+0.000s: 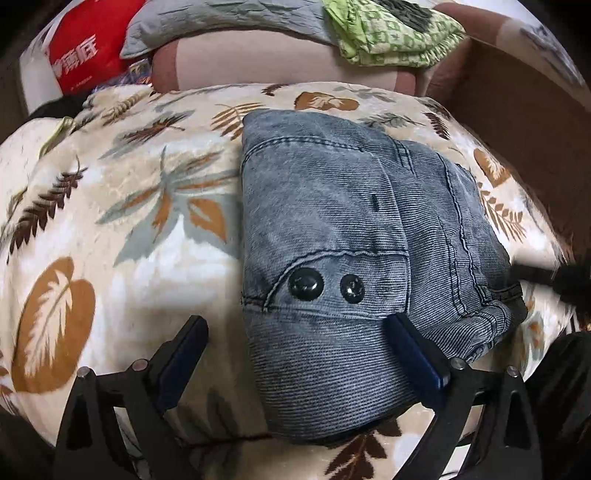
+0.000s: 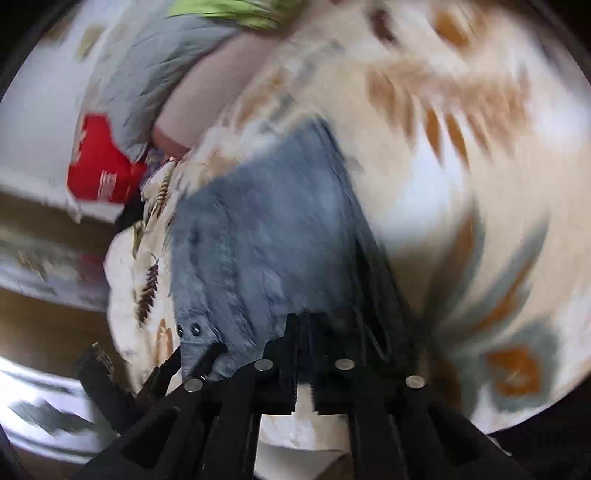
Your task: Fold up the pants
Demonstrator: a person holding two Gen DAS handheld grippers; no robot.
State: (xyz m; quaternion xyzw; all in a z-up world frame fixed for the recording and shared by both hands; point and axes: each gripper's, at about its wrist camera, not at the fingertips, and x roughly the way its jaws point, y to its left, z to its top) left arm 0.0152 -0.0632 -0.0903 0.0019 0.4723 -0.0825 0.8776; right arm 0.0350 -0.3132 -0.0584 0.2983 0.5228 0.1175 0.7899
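Observation:
The blue-grey jeans (image 1: 332, 221) lie folded into a compact stack on a leaf-patterned blanket (image 1: 129, 258), with two black buttons (image 1: 306, 283) on the near flap. My left gripper (image 1: 297, 320) is wide open over the stack's near edge: one fingertip (image 1: 400, 325) rests on the denim, the other (image 1: 195, 328) on the blanket. The right wrist view is blurred. There the jeans (image 2: 266, 229) stretch away from my right gripper (image 2: 301, 325), whose fingers are pressed together with no cloth visible between them. My left gripper (image 2: 195, 354) shows at the lower left there, straddling the buttoned corner.
Behind the blanket lie a red bag (image 1: 88, 48), a grey quilt (image 1: 221, 22), a green patterned cloth (image 1: 391, 37) and a pink cushion (image 1: 258, 62). A brown board (image 1: 517, 110) runs along the right side. A dark blurred shape (image 1: 554, 277) reaches in at the right edge.

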